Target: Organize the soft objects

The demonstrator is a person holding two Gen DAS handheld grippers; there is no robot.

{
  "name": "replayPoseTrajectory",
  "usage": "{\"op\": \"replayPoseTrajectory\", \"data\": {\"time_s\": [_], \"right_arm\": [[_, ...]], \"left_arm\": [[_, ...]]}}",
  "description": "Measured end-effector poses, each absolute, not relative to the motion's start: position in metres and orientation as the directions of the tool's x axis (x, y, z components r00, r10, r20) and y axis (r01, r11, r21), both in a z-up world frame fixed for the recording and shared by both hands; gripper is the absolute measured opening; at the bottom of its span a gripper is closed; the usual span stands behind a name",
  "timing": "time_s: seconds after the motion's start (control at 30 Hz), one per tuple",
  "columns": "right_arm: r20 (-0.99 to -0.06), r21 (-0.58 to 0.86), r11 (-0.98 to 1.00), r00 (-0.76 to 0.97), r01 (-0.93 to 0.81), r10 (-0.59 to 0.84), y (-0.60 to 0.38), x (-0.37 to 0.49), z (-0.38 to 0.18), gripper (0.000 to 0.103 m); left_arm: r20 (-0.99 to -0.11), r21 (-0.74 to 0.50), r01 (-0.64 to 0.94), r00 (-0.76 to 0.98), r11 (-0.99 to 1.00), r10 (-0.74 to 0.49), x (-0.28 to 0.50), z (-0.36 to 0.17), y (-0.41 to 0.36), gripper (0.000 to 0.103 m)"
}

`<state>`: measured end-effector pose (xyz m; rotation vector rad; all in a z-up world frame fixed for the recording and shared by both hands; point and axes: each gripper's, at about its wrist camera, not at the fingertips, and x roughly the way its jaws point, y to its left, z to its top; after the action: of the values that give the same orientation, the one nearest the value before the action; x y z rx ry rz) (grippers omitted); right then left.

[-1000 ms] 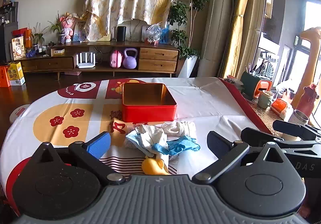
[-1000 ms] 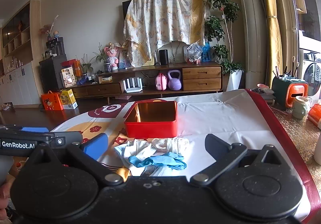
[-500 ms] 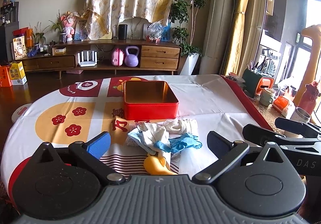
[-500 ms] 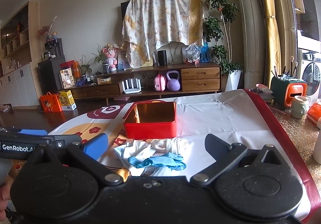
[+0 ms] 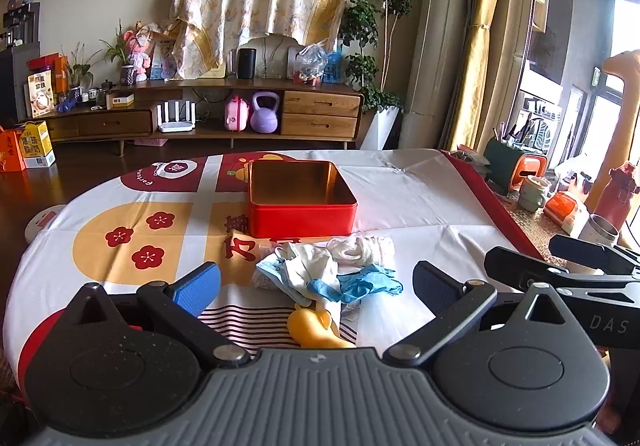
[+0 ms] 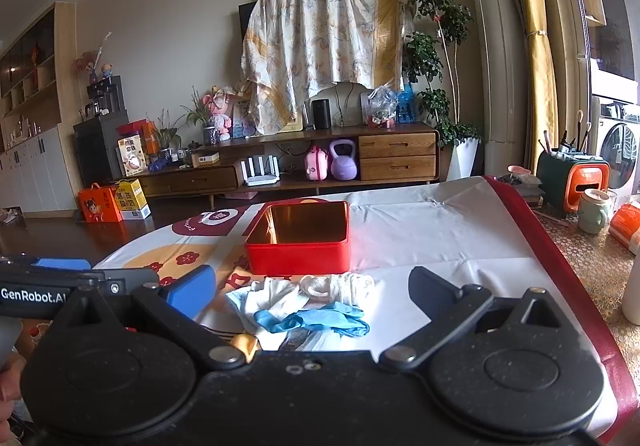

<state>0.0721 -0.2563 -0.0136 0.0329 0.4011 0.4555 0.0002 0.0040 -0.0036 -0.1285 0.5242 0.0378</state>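
Observation:
A pile of soft things lies on the tablecloth: a blue glove (image 5: 356, 283) (image 6: 316, 319), white cloth (image 5: 310, 266) (image 6: 276, 296), a rolled white sock (image 5: 358, 247) (image 6: 340, 284) and a yellow piece (image 5: 314, 328) (image 6: 245, 344). An open, empty red tin (image 5: 302, 218) (image 6: 298, 258) stands just behind the pile. My left gripper (image 5: 314, 284) is open and empty, hovering in front of the pile. My right gripper (image 6: 312, 288) is open and empty, also in front of the pile, to the right of the left one.
The round table (image 5: 420, 202) has a patterned cloth with a red border (image 6: 532, 230). A side counter on the right holds a mug (image 5: 534, 192), a red bottle (image 5: 612, 192) and a green-orange holder (image 6: 572, 178). A TV cabinet (image 6: 320, 162) stands beyond.
Both grippers have drifted slightly, so the pile and tin sit a little differently in view. Both stay open and empty; nothing on the table has moved.

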Motion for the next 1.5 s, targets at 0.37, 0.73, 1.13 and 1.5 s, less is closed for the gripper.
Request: {"op": "replayPoseTrajectory", "data": {"time_s": [0.37, 0.73, 1.13, 1.5], "right_arm": [[-0.370, 0.121, 0.898, 0.820, -0.424, 0.437, -0.256, 0.071, -0.013, 0.103], [-0.372, 0.122, 0.897, 0.818, -0.425, 0.439, -0.254, 0.069, -0.013, 0.103], [-0.373, 0.123, 0.896, 0.817, -0.426, 0.439, -0.254, 0.069, -0.013, 0.103], [-0.412, 0.105, 0.888, 0.793, -0.447, 0.448, -0.237, 0.070, -0.024, 0.103]], "left_arm": [[-0.501, -0.112, -0.069, 0.865, 0.991, 0.004, -0.001, -0.003, 0.005, 0.103], [-0.504, -0.117, -0.071, 0.864, 0.991, 0.002, -0.003, -0.003, 0.004, 0.103], [-0.506, -0.118, -0.073, 0.862, 0.990, 0.003, -0.005, -0.005, 0.005, 0.103], [-0.547, -0.122, -0.088, 0.837, 0.989, 0.007, 0.003, -0.018, 0.007, 0.103]]}}
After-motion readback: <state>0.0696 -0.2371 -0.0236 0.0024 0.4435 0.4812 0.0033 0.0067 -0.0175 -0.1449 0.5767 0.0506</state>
